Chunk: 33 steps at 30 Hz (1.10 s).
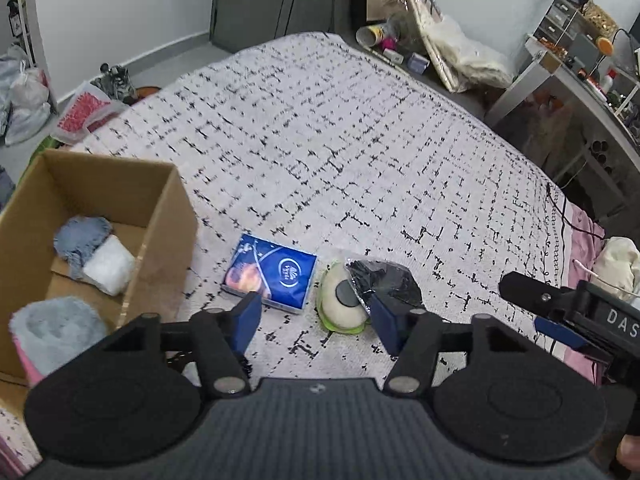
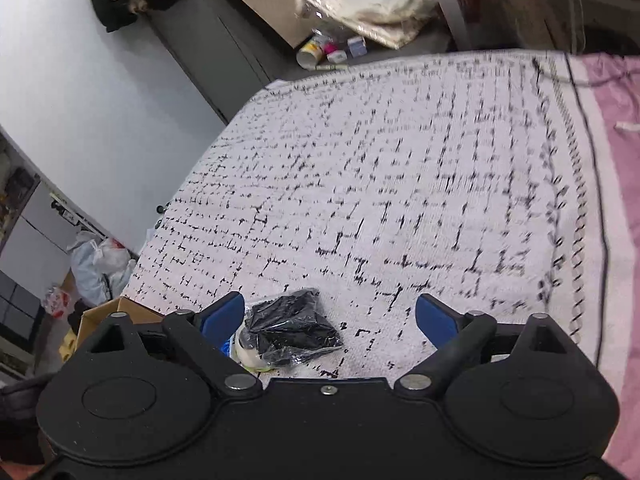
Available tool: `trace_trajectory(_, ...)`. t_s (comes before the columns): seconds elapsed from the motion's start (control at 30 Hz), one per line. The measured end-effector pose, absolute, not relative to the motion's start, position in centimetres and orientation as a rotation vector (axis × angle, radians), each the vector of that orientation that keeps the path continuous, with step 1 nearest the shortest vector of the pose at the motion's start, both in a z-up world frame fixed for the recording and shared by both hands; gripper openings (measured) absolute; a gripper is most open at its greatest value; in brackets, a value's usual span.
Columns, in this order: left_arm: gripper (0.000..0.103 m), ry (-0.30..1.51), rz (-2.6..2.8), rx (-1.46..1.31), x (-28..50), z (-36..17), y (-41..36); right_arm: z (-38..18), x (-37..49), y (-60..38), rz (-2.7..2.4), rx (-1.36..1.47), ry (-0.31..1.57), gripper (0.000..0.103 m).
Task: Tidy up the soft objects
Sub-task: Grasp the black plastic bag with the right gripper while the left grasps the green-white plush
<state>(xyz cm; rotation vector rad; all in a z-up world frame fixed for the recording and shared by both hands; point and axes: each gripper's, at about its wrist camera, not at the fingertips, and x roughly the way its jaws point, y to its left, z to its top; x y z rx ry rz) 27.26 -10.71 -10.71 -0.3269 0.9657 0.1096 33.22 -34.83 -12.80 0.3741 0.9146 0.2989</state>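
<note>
On the patterned bed cover lie a blue tissue pack (image 1: 270, 274), a cream face mask with green edging (image 1: 340, 300) and a black item in clear plastic (image 1: 384, 280). My left gripper (image 1: 316, 320) is open and empty, just short of them. A cardboard box (image 1: 160, 216) at the left holds a grey-blue cloth (image 1: 82, 240), a white soft bundle (image 1: 108, 266) and a fluffy grey item (image 1: 56, 330). My right gripper (image 2: 330, 316) is open and empty, with the black bagged item (image 2: 294, 326) and the mask (image 2: 250, 354) near its left finger. It also shows in the left wrist view (image 1: 560, 312).
The white black-patterned cover (image 1: 340, 140) spreads far ahead. A pink sheet (image 2: 616, 200) edges the bed at the right. Bags (image 1: 24, 96) lie on the floor at the left, clutter (image 1: 420, 44) lies beyond the bed, and a desk (image 1: 580, 80) stands at the right.
</note>
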Motion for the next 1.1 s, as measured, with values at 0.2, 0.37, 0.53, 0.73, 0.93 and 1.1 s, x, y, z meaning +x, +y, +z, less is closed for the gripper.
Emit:
trace_trajectory(0.2,0.045,1.009,0.122,-0.35,28.8,-12.6,-10.9,-15.6,34.7,-33.2,0.305,0.399,0.981,0.082)
trace_trajectory(0.37,0.043,1.037,0.121,-0.376,30.1,-13.9,-10.7,-17.6,35.7,-32.2,0.316,0.447,1.003,0.081)
trace_trajectory(0.53,0.04,1.058,0.143,-0.398,31.1,-15.1,-10.3,-19.2,36.3,-31.3,0.314,0.471,1.007,0.079)
trace_trajectory(0.73,0.039,1.064,0.149,-0.433,31.5,-16.2,-10.0,-19.6,36.6,-30.2,0.307,0.421,1.006,0.076)
trace_trajectory(0.93,0.039,1.063,0.151,-0.46,31.6,-16.7,-10.3,-19.7,36.4,-30.0,0.335,0.405,1.057,0.038)
trace_trajectory(1.1,0.039,1.059,0.14,-0.468,31.9,-16.7,-11.1,-19.0,35.5,-31.5,0.305,0.441,1.066,0.024)
